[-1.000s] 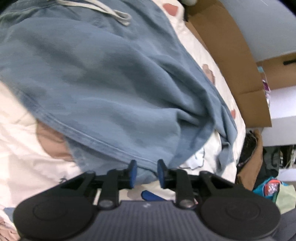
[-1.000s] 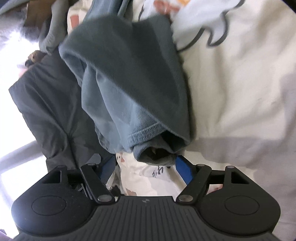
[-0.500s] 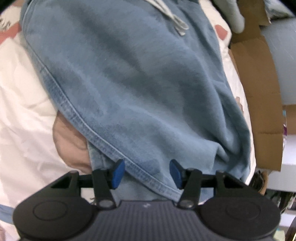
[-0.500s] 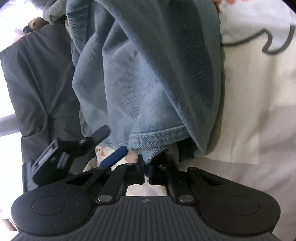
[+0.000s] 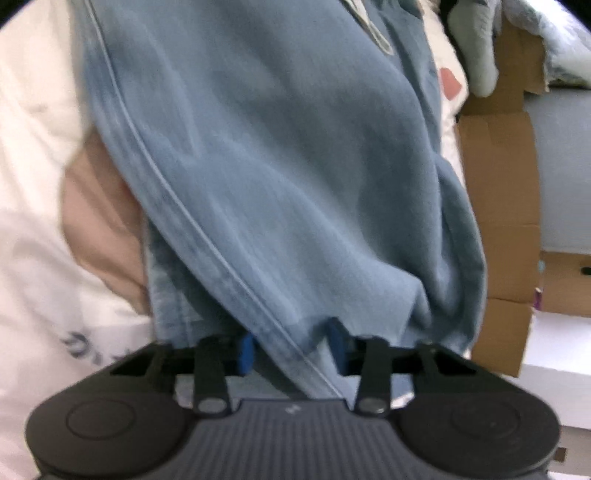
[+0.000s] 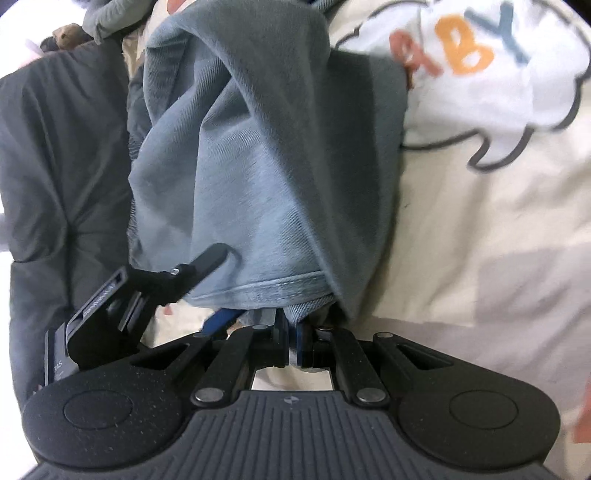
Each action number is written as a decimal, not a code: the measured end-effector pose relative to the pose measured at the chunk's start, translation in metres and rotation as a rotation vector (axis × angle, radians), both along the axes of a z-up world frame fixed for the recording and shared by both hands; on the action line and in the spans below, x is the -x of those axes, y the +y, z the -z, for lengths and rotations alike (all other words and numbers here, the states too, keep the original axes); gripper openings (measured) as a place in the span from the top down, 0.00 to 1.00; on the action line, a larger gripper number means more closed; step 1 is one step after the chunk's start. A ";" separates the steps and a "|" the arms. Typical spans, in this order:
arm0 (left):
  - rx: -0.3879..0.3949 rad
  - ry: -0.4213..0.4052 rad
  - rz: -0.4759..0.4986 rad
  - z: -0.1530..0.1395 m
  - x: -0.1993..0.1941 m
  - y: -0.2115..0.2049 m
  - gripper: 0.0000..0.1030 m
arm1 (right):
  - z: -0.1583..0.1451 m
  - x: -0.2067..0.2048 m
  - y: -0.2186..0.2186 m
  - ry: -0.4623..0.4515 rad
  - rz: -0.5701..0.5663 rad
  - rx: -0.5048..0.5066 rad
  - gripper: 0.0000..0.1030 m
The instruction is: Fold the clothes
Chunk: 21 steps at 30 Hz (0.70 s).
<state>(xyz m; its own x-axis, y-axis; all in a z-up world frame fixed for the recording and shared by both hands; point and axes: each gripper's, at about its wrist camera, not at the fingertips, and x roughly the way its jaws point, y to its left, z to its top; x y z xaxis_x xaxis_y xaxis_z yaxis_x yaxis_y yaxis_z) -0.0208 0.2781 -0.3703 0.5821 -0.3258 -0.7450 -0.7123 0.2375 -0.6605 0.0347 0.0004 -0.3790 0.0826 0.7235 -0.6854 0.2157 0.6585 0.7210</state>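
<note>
I am holding the blue denim shorts (image 5: 295,177) at their hem with both claws, over a cream bed cover (image 6: 480,240) printed with cartoon shapes and letters.

My left claw (image 5: 291,349) is reaching into the lower edge of the shorts. Its jaws have just been closing, and the stitched hem is lying between the two blue pads (image 5: 245,350), bunched up there. The pads seem to be pressing the fold from both sides, though the picture is blurred at that spot. From this claw the cloth is running up and away, with a pale drawstring (image 5: 373,26) showing near the top. A pinkish patch (image 5: 99,221) of the cover's print is lying to the left of the shorts, and brown cardboard boxes (image 5: 498,184) are standing off to the right, past the edge of the bed.

My right claw (image 6: 291,341) is pinched tightly together, its jaws meeting on a thin edge of the shorts (image 6: 266,166) just under the stitched hem. The cloth is hanging in loose folds above it. My other claw is showing at the left of this view, its black finger (image 6: 201,266) tucked against the same hem. A dark grey padded garment (image 6: 62,166) is lying to the left of the shorts.
</note>
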 end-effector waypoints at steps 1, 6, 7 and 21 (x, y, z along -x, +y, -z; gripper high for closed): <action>0.004 -0.013 0.000 0.001 -0.001 -0.003 0.76 | -0.003 -0.002 -0.003 -0.007 -0.008 0.016 0.99; -0.007 -0.077 0.034 -0.012 -0.007 -0.002 0.95 | -0.019 -0.008 -0.020 -0.043 -0.047 0.089 1.00; -0.019 -0.084 0.045 -0.018 -0.008 0.000 0.95 | -0.023 -0.010 -0.024 -0.050 -0.051 0.107 1.00; -0.097 -0.211 0.097 -0.072 -0.004 0.004 0.97 | -0.100 -0.015 -0.094 -0.169 -0.082 0.383 1.00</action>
<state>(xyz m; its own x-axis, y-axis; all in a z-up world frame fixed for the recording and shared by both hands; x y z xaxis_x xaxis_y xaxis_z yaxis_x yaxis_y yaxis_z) -0.0169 0.2823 -0.2979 0.6973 -0.3205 -0.6411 -0.5322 0.3677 -0.7626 0.0495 -0.0931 -0.2793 0.1695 0.4280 -0.8877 0.0514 0.8957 0.4417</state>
